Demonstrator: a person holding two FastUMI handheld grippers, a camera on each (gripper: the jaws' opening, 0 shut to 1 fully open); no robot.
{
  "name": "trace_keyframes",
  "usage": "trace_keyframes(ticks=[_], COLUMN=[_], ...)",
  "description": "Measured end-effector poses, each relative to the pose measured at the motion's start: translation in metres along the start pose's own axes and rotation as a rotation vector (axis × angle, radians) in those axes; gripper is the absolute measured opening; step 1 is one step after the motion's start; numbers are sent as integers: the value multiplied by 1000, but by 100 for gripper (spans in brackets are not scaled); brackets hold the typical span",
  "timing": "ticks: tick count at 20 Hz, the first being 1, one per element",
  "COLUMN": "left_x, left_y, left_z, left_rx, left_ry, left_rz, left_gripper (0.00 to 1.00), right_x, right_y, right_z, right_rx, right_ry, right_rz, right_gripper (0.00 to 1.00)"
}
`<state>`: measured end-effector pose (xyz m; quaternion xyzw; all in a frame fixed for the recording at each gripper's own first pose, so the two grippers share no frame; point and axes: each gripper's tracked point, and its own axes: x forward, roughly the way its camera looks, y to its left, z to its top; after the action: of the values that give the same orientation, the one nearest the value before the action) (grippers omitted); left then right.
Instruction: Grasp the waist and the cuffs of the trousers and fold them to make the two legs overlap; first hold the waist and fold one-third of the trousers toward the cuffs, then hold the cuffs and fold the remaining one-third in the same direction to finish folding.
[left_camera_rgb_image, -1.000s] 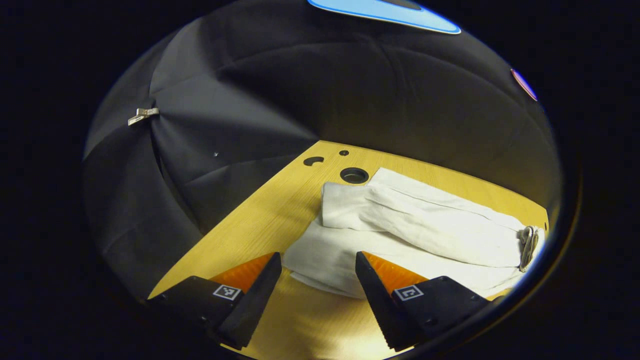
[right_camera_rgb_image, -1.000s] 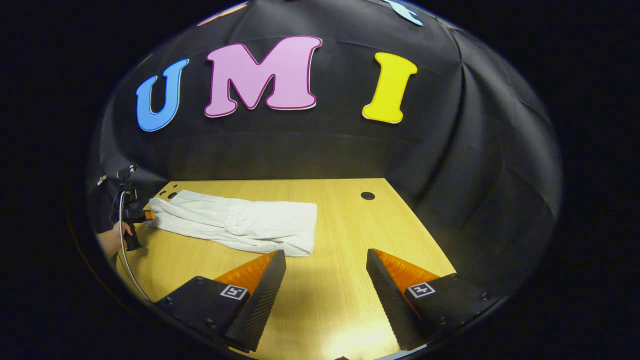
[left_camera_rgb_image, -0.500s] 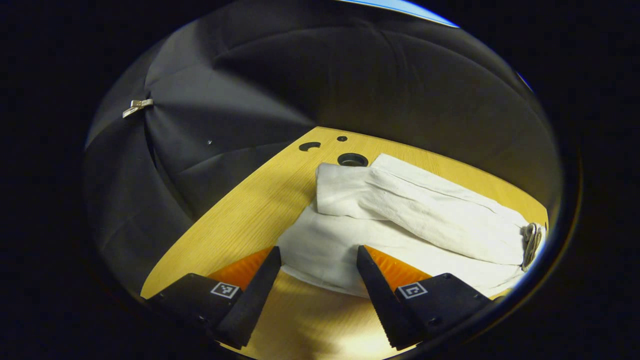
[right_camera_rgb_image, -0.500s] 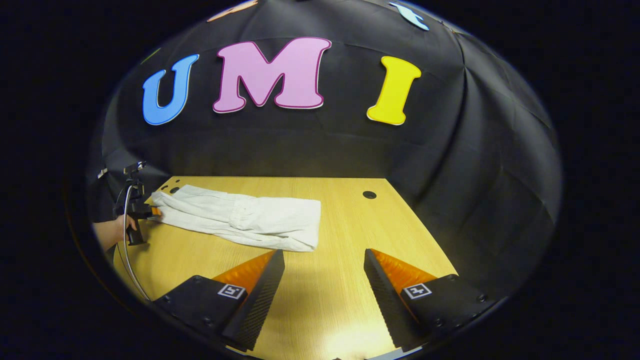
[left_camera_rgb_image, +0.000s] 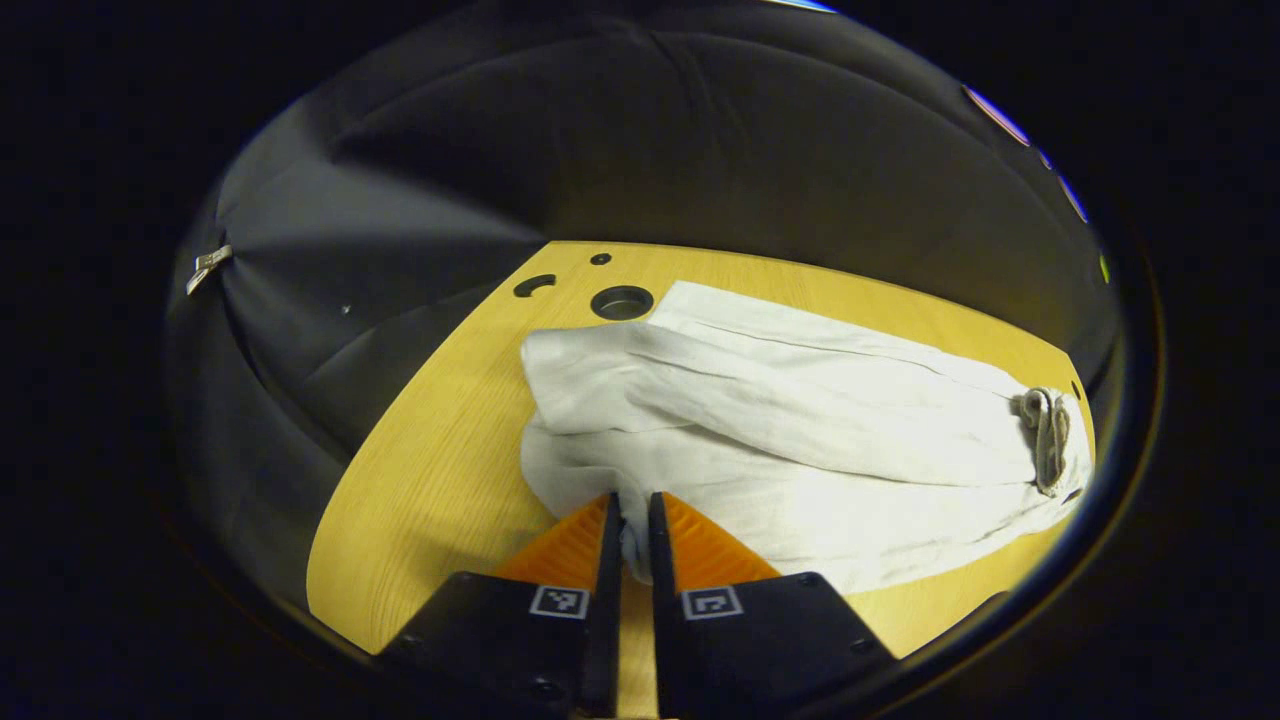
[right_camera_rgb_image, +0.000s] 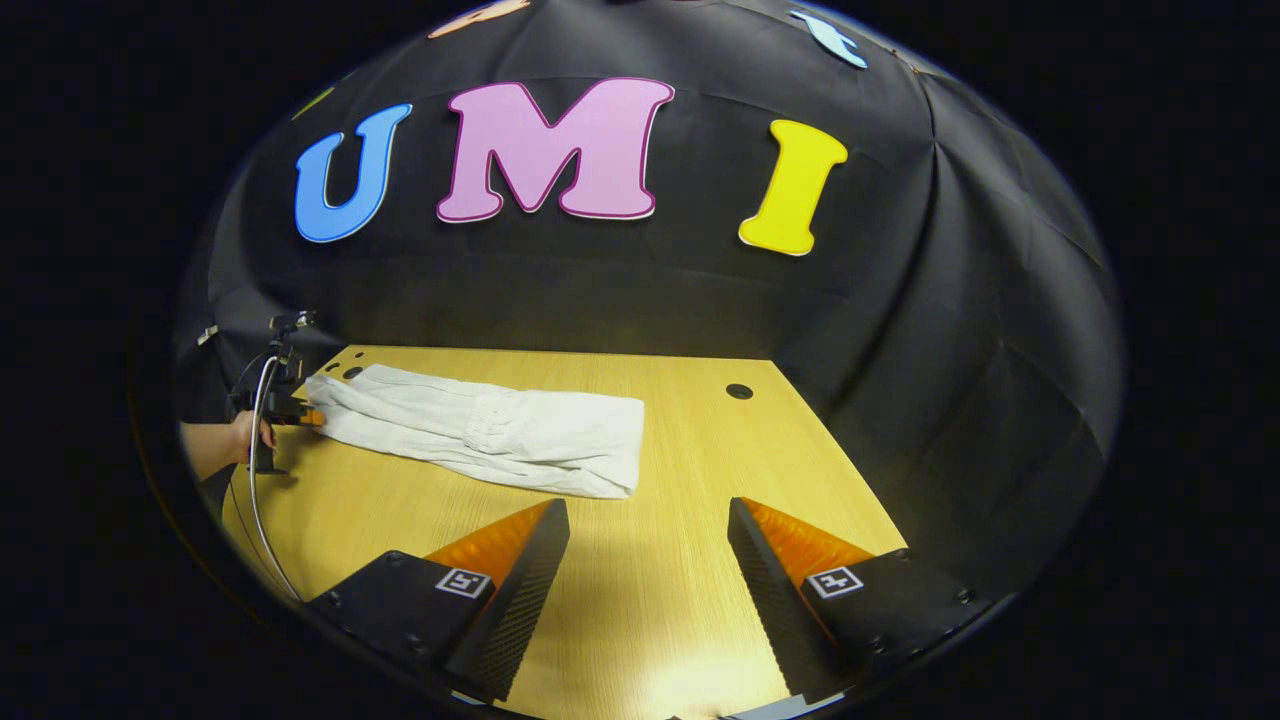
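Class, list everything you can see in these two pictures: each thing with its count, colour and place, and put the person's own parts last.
Trousers: one, white, partly folded, lying on the table.
Table: one, light wood, with round holes near its far edge.
Booth wall: one, black cloth, behind the table.
Clip: one, silvery, on the cloth wall.
Left gripper: one, shut on the trousers' near edge.
Right gripper: one, open above bare table.
Hand: one, holding the left gripper at the table's left end.

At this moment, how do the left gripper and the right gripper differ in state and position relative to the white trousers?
The left gripper is shut on an edge of the white cloth trousers; the right gripper is open and holds nothing. The left gripper touches the trousers at their end; the right gripper hovers over bare wooden table, apart from the trousers. Both point across the same table.
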<state>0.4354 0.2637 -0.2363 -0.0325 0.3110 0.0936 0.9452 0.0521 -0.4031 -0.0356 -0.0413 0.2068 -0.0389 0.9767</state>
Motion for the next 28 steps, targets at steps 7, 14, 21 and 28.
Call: trace_keyframes(ticks=[7, 14, 21, 28], left_x=[-7, -56, -111, -164], left_y=[-5, -21, -63, -141], left_z=[-2, 38, 99, 140], left_rx=[-29, -191, -234, -226], left_ry=[10, -132, -242, -330], left_rz=[-32, -122, -237, -305], left_gripper=[6, 5, 5, 5], right_x=[-13, -34, -55, -44], right_y=[-14, -40, -50, -73], right_z=[1, -14, -32, -18], right_rx=[22, 43, 99, 111], right_ry=[-16, -11, 2, -42], right_rz=[-37, -87, -103, -67], right_gripper=[98, 98, 98, 98])
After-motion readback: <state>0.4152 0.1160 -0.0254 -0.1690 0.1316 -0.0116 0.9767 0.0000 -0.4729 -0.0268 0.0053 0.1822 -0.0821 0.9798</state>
